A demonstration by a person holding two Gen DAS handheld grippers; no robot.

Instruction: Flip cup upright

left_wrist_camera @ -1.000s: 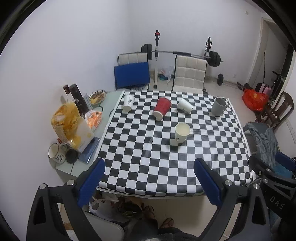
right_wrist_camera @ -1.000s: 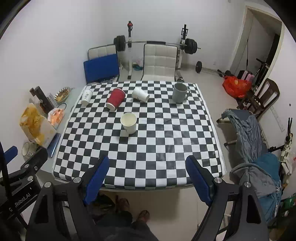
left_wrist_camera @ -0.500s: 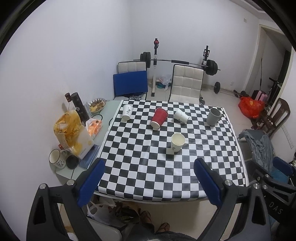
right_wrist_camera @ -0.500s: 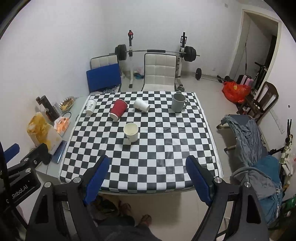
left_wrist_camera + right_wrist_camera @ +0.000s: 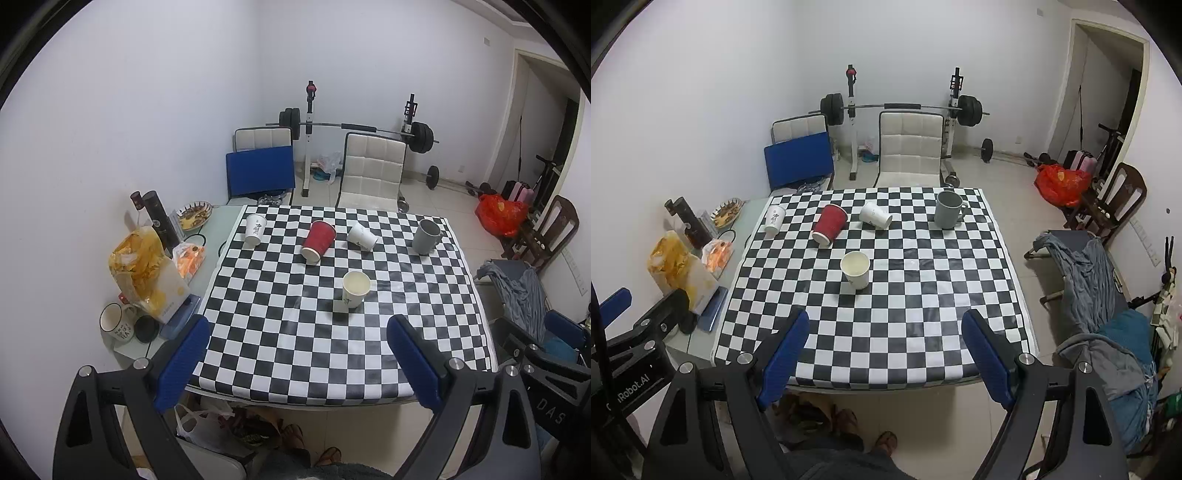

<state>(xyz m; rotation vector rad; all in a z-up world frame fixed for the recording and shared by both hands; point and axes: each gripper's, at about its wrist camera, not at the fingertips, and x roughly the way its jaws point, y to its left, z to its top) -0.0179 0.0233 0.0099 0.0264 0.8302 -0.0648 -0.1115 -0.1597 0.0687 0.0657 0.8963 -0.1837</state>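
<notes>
You are holding the left gripper (image 5: 295, 347) and right gripper (image 5: 884, 341) spread wide, grasping nothing, hovering off the checkered table (image 5: 923, 295); the red cup (image 5: 829, 223) is lying tipped.

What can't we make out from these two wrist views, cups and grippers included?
- Print on the far-left white cup: too small in both views.
- Whether the gray mug holds anything: interior hidden by its own wall.
- Red cup, lying on its side: inside shadowed.
- Right gripper and left gripper: bodies and holding hands cut off by the bottom edge.
- Under the table: hidden by the checkered cloth.
</notes>
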